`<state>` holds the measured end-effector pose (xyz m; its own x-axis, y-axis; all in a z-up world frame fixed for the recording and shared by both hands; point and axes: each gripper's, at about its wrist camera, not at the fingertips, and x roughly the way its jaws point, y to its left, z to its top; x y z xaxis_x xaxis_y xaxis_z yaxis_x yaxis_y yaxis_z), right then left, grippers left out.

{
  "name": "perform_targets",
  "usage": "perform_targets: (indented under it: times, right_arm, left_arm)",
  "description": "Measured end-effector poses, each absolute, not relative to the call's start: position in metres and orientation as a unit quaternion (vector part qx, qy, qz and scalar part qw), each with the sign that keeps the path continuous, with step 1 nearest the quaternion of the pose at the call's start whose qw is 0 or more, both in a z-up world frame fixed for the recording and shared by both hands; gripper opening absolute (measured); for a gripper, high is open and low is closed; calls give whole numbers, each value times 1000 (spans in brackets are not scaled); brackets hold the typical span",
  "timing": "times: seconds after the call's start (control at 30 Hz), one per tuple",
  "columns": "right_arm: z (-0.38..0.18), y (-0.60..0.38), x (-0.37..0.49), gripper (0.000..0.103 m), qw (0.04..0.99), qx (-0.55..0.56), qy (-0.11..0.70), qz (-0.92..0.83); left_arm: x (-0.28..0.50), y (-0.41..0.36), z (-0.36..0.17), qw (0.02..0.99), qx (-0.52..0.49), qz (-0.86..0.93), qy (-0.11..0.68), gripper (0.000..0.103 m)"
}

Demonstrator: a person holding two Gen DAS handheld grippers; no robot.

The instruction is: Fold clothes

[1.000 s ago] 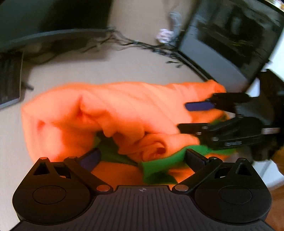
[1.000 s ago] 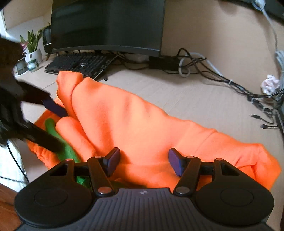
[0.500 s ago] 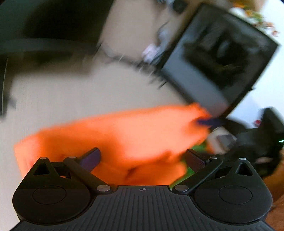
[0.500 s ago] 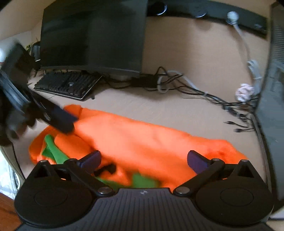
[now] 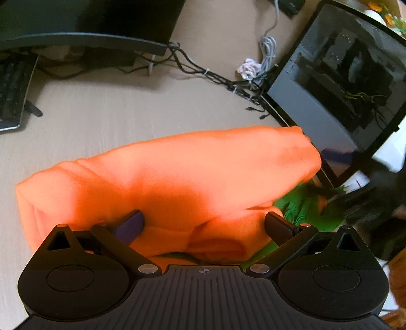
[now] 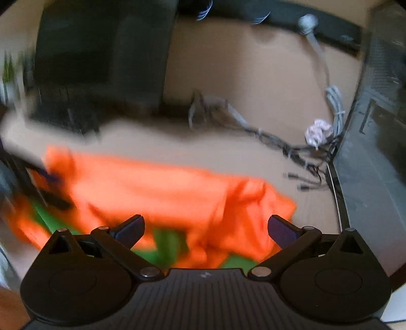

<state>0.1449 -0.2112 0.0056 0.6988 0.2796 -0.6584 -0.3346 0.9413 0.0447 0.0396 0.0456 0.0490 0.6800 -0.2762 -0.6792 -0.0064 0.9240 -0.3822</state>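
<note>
An orange garment with green lining [image 5: 182, 175] lies folded in a thick bundle on the beige desk [image 5: 106, 114]. My left gripper [image 5: 203, 226] is open, its fingers spread at the near edge of the bundle, above the fabric. In the right wrist view, which is blurred, the same garment [image 6: 165, 193] lies rumpled with green patches showing. My right gripper [image 6: 205, 228] is open and empty above its near edge. The right gripper shows dark and blurred at the right of the left wrist view [image 5: 355, 200]; the left one shows at the left of the right wrist view [image 6: 43, 187].
A monitor [image 5: 83, 22] and a keyboard [image 5: 12, 94] stand at the back left. Cables [image 5: 208, 73] run along the back. A glass-sided computer case [image 5: 340, 83] stands at the right, close to the garment's end.
The right gripper opened, let go of the garment and pulled back. The orange layer now lies folded over the bundle. Both grippers have drawn back toward the near edge.
</note>
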Motion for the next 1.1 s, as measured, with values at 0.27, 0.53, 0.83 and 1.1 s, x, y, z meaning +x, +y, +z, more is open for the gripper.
perform_targets:
  times: [0.27, 0.53, 0.83, 1.1]
  right_arm:
    - [11, -223, 175, 103, 908, 89, 379, 156]
    - [18, -228, 179, 103, 892, 123, 402, 168]
    - [7, -202, 158, 103, 934, -89, 340, 63]
    - [36, -198, 163, 103, 946, -149, 277, 72]
  left_arm:
    - [52, 36, 49, 903, -172, -40, 392, 103]
    - [50, 32, 48, 907, -158, -37, 390, 103]
    - [57, 28, 46, 911, -158, -47, 378, 103]
    - [35, 55, 86, 919, -194, -71, 336, 103]
